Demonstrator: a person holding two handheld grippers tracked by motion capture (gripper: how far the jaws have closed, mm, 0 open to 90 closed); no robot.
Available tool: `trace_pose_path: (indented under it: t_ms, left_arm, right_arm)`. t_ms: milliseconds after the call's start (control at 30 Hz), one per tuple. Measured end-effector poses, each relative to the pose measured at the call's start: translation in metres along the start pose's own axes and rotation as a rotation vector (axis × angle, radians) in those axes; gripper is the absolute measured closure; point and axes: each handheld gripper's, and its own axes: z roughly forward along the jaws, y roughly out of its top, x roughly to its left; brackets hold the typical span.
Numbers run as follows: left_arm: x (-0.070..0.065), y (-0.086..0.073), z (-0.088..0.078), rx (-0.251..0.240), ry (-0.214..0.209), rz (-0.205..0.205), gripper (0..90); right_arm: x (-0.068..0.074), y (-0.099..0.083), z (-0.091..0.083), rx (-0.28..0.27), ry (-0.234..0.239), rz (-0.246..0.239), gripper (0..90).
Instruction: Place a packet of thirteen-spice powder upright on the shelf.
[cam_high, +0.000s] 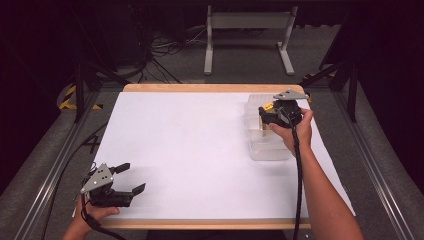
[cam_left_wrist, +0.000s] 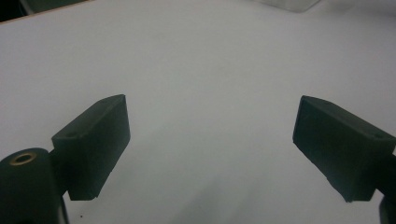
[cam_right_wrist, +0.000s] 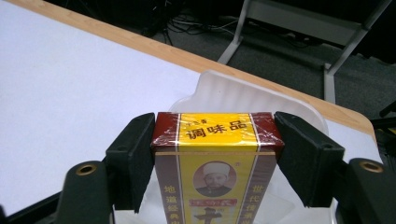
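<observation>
The right tongs (cam_right_wrist: 214, 154) are clamped on a red and yellow box (cam_right_wrist: 217, 163), one black jaw pressed flat against each of its narrow sides. The box is wrapped in clear film, with a yellow band of printed characters across its top and a small portrait on its front face. In the high view the right tongs (cam_high: 274, 116) hold the box (cam_high: 268, 107) over a clear plastic tub (cam_high: 267, 145) that stands near the far right corner of the tabletop (cam_high: 200, 150), close to its right edge. The right gripper view shows the tub's frosted rim (cam_right_wrist: 243, 93) just behind and below the box, with the wooden far edge of the tabletop running behind it. Whether the box touches the tub cannot be told.

The left tongs (cam_high: 127, 177) sit at the near left corner of the tabletop, close to its front edge, held low by the person's left hand (cam_high: 97, 212). In the left gripper view the left tongs (cam_left_wrist: 210, 144) stand wide open, with nothing but the bare white surface between the jaws. The two tongs are well apart, at opposite corners.
</observation>
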Motion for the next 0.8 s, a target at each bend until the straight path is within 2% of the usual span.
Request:
trace_pose_path:
  t_ms: [300, 433, 800]
  left_arm:
    - [0.002, 0.003, 0.003, -0.006, -0.011, 0.006, 11.8]
    - [0.003, 0.003, 0.002, -0.018, -0.008, 0.008, 11.8]
    - [0.003, 0.003, 0.002, -0.025, -0.015, 0.007, 11.5]
  right_arm:
    - [-0.003, -0.01, -0.004, 0.052, 0.014, -0.011, 32.5]
    - [-0.006, -0.013, -0.006, 0.064, 0.017, 0.001, 32.5]
    - [-0.009, -0.018, -0.006, 0.06, 0.012, 0.035, 30.1]
